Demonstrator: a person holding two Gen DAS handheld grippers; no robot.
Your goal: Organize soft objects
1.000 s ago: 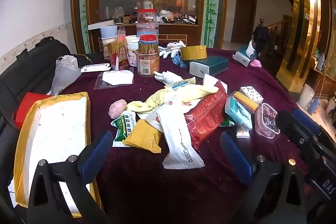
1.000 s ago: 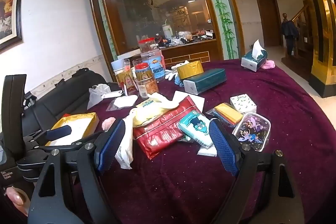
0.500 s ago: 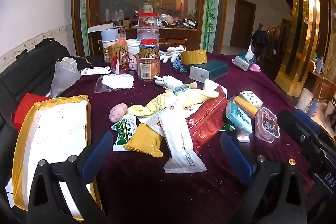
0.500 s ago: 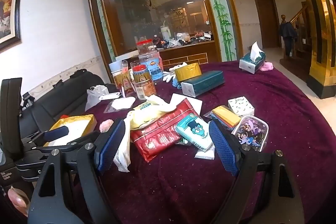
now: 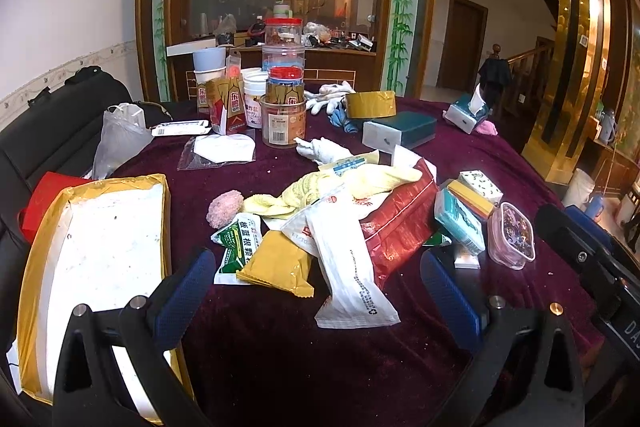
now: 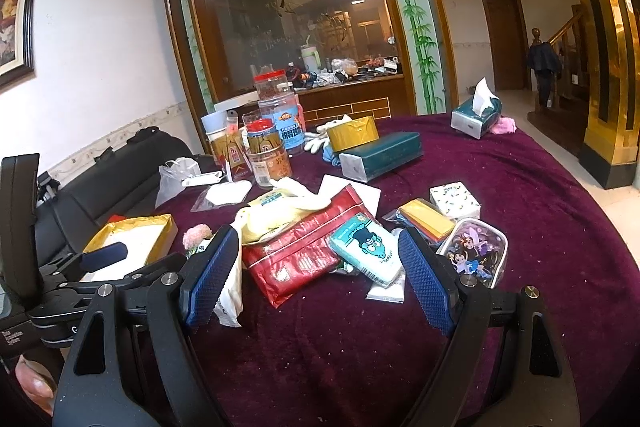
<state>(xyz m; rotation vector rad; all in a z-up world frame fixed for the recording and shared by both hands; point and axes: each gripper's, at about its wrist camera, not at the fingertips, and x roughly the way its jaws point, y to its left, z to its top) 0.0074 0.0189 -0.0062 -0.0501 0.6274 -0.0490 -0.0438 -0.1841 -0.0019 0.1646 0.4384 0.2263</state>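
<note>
Many packets (image 5: 276,263) before spread grippers (image 5: 316,291).

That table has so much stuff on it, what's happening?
Someone is holding a grabbing tool in each hand, about to tidy the soft things. The left tool and the right tool are both open and hold nothing. They hover over a pile on the purple table: a red pouch, a yellow cloth, a white packet and a pink puff. An open gold box waits at the left.
</note>
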